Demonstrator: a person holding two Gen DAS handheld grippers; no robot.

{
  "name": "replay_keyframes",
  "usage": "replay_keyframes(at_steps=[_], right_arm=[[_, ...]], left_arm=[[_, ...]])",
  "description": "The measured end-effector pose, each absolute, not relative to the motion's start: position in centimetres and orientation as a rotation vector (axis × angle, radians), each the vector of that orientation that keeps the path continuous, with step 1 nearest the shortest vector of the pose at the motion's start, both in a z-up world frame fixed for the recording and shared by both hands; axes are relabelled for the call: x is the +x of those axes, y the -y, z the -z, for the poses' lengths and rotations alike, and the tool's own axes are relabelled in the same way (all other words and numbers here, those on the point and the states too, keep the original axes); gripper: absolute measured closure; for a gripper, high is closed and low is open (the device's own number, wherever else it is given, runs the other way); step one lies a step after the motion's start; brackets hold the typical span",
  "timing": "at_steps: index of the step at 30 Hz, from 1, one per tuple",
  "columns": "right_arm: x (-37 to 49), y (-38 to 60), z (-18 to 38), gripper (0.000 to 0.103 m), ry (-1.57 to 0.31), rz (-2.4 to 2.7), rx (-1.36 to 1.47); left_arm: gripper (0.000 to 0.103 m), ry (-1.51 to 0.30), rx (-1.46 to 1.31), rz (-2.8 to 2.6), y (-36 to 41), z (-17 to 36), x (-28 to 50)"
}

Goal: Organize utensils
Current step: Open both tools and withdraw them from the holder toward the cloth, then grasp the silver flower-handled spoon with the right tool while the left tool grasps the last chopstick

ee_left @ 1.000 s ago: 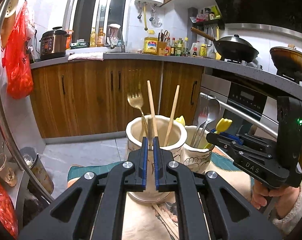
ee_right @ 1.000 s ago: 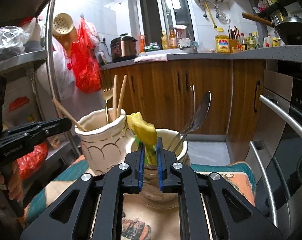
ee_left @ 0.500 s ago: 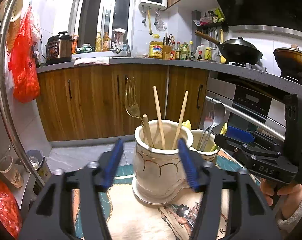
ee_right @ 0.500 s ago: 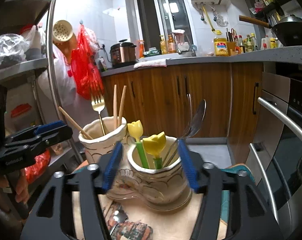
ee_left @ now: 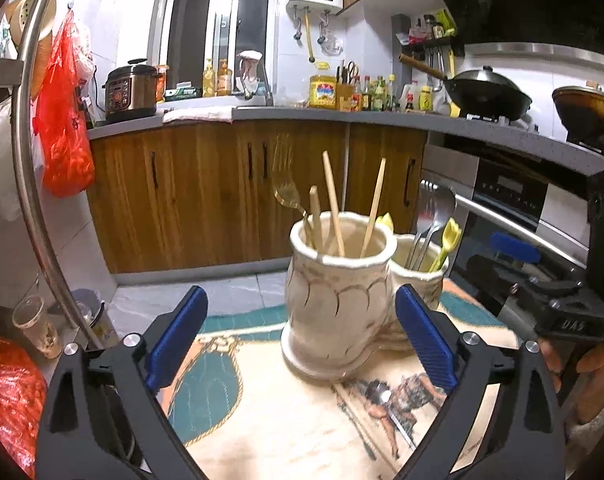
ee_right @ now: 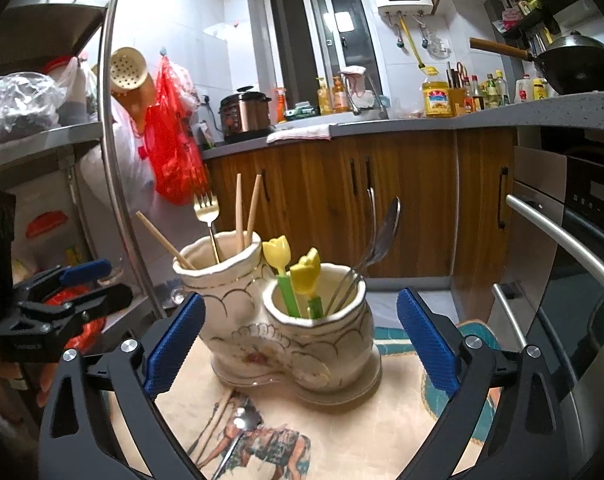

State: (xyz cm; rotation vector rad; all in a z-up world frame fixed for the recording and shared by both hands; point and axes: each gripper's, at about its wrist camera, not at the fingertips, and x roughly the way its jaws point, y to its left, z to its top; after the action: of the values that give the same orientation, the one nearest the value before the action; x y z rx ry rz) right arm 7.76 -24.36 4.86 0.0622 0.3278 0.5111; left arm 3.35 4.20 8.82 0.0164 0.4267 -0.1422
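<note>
A cream double ceramic holder (ee_left: 338,300) (ee_right: 262,336) stands on a patterned mat. Its taller pot holds several wooden chopsticks (ee_left: 333,200) (ee_right: 240,210) and a gold fork (ee_left: 288,196) (ee_right: 206,208). Its lower pot holds two yellow tulip-topped utensils (ee_right: 302,272) (ee_left: 450,234) and metal spoons (ee_right: 384,226) (ee_left: 432,210). My left gripper (ee_left: 300,340) is open and empty, in front of the holder. My right gripper (ee_right: 300,340) is open and empty, facing the lower pot. A metal spoon (ee_right: 242,426) and a chopstick (ee_right: 214,416) lie on the mat.
The patterned mat (ee_left: 286,420) (ee_right: 382,428) covers the tabletop. A metal rack post (ee_left: 26,184) (ee_right: 122,184) stands left. An oven with a steel handle (ee_right: 570,240) is on the right. Wooden cabinets (ee_left: 206,196) are behind.
Both grippers opened: the left let go of a chopstick in the taller pot, the right let go of a yellow tulip utensil in the lower pot. Both then drew back from the holder.
</note>
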Motion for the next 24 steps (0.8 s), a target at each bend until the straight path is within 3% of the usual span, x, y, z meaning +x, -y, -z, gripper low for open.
replay_keyframes(at_steps=[24], right_arm=[[5.4,20.8,2.5,0.008,-0.694,-0.613,-0.176]], left_arm=[[0.006,-0.692,0.063,0.114,-5.4,-3.3,1.5]])
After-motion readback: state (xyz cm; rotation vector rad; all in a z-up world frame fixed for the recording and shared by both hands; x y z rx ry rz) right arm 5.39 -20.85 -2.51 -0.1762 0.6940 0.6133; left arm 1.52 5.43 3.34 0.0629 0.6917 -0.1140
